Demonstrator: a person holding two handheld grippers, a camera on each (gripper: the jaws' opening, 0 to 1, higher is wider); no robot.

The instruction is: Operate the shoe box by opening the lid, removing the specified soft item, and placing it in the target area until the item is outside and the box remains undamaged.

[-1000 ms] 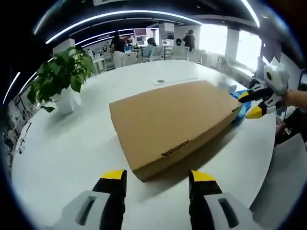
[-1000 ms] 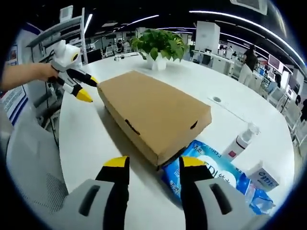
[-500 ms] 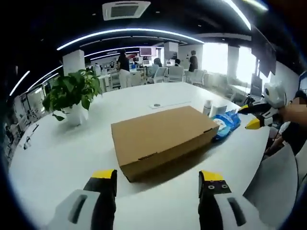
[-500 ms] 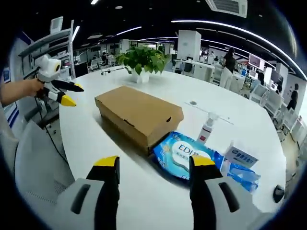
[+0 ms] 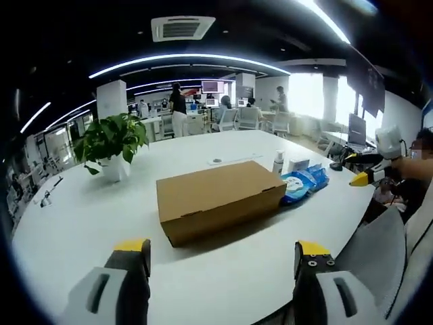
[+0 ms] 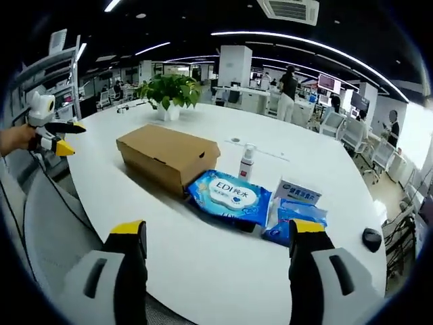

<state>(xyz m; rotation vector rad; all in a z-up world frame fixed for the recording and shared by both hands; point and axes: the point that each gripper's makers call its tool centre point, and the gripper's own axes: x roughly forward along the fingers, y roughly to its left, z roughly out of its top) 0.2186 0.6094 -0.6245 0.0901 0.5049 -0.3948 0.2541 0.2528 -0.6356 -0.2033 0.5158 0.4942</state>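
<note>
Bright ceiling strip lights, window glare, sharp focus, fisheye-curved edges.

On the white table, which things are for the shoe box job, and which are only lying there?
For the job:
- shoe box, lid shut
- left gripper, open
- right gripper, open

Only lying there:
- blue wipes pack
- spray bottle
- small blue and white packet
- potted plant
- dark mouse
</note>
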